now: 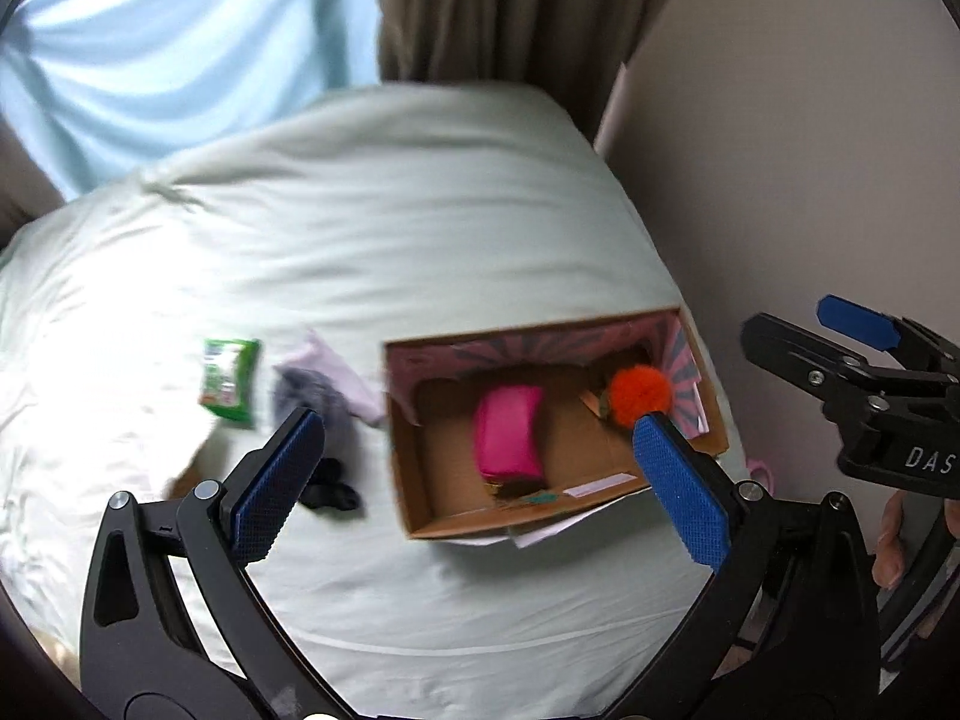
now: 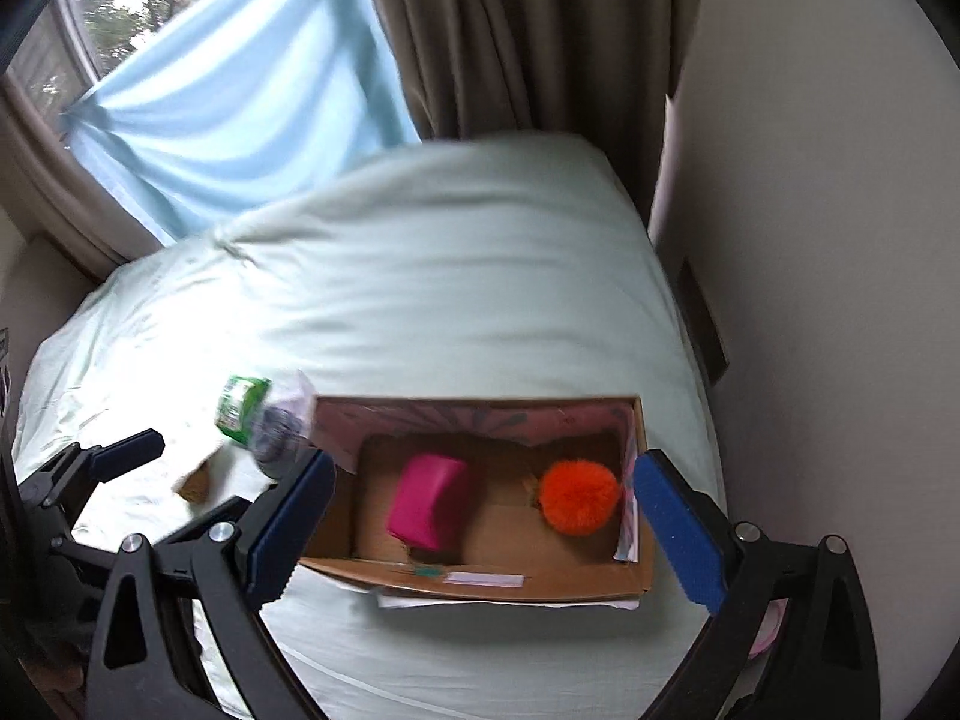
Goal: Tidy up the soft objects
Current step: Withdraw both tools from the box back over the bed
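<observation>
An open cardboard box (image 2: 336,516) sits on a bed covered by a pale green duvet (image 2: 450,300), close to the wall side; inside it lie a magenta pouch (image 2: 426,501) toward the left and a fluffy orange pom-pom (image 2: 579,497) toward the right, well apart from each other on the brown floor of the box; the box's inner walls carry a pink pattern.

Left of the box, on the duvet, a green packet (image 1: 229,380) lies just beside a heap of grey and lilac fabric (image 1: 321,387), which reaches almost to the box's left wall; a small black item (image 1: 330,486) rests nearer the camera, blurred, so its kind cannot be told.

The left claw (image 1: 477,489) hangs above the bed with its blue pads spread wide, holding nothing; its right pad overlaps the pom-pom in the left wrist view; the right claw (image 2: 480,531) stands above the box, likewise wide and empty, its pads framing the box's two ends.

Behind the bed hang a light blue curtain (image 2: 240,102) and a brown curtain (image 2: 516,42).
</observation>
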`<state>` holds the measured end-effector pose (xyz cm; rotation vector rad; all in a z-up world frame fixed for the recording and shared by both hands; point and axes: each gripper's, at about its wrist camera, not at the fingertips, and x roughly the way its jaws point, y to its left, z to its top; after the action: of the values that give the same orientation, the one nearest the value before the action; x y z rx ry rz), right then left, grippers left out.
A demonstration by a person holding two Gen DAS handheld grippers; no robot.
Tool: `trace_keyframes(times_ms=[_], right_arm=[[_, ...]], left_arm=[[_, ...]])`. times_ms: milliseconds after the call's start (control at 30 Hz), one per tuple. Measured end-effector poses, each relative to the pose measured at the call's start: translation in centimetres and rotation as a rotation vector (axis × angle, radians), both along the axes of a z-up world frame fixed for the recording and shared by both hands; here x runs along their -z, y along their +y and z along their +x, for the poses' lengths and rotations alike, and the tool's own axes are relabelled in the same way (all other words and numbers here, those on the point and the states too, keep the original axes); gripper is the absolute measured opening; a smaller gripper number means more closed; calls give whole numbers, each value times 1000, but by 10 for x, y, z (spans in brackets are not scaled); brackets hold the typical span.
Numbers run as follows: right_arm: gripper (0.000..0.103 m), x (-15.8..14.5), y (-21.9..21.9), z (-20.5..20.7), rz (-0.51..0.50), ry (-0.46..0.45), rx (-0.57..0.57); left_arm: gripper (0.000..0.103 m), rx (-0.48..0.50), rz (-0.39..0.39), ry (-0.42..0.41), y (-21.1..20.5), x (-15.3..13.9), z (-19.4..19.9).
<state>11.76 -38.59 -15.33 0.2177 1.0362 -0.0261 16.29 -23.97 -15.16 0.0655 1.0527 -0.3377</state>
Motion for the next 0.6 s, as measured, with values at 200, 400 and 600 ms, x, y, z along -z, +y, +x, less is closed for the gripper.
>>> trace_keyframes(times_ms=[200, 400, 600], right_arm=[[99, -50, 42, -20, -80, -116, -42], [99, -80, 87, -45, -50, -199, -69], [99, -96, 139, -66, -82, -275, -98]], left_arm=[[103, -83, -15, -103, 62, -51, -23], [103, -155, -18, -201, 132, -89, -54], [103, -220, 7, -246, 195, -102, -83]])
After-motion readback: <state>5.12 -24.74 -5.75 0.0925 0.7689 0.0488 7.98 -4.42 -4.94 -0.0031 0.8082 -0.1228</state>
